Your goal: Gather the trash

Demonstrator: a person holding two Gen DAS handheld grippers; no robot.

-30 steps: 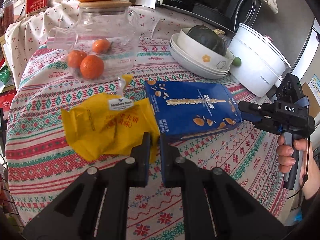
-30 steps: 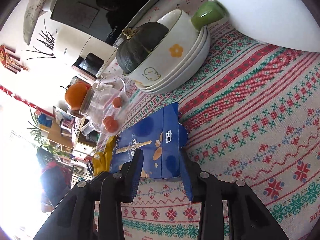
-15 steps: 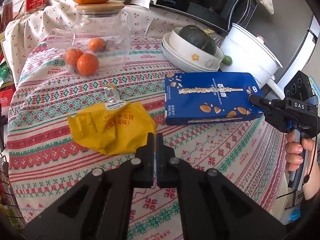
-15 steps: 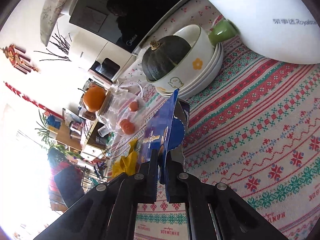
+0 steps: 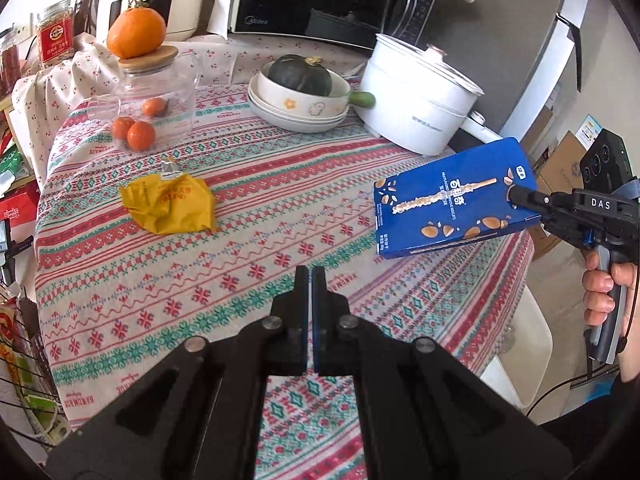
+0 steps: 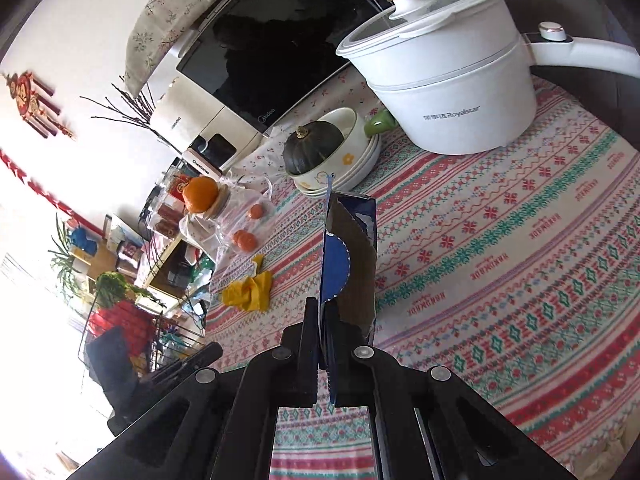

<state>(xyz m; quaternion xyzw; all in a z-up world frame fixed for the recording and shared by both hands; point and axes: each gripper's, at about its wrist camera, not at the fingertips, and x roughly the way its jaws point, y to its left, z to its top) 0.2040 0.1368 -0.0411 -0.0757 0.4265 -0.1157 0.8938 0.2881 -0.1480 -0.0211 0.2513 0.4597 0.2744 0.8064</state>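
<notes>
Above the right edge of the patterned tablecloth (image 5: 248, 248), our right gripper (image 6: 323, 344) pinches the flat blue cardboard snack box (image 5: 452, 200) by its open end and holds it in the air. Our left gripper (image 5: 310, 276) is pressed together with nothing in it. The crumpled yellow wrapper (image 5: 170, 208) lies far left on the cloth.

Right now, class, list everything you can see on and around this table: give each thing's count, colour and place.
Biscuit box: one, blue, lifted off the table's right side.
Wrapper: one, yellow, on tablecloth, left.
Glass jar: one, clear, three small oranges inside, one large on its lid.
Bowls: stacked, white, holding a dark green squash.
Pot: one, white, far right.
Microwave: one, black, behind.
Right gripper: black, shut on biscuit box.
Left gripper: black, shut, empty.
</notes>
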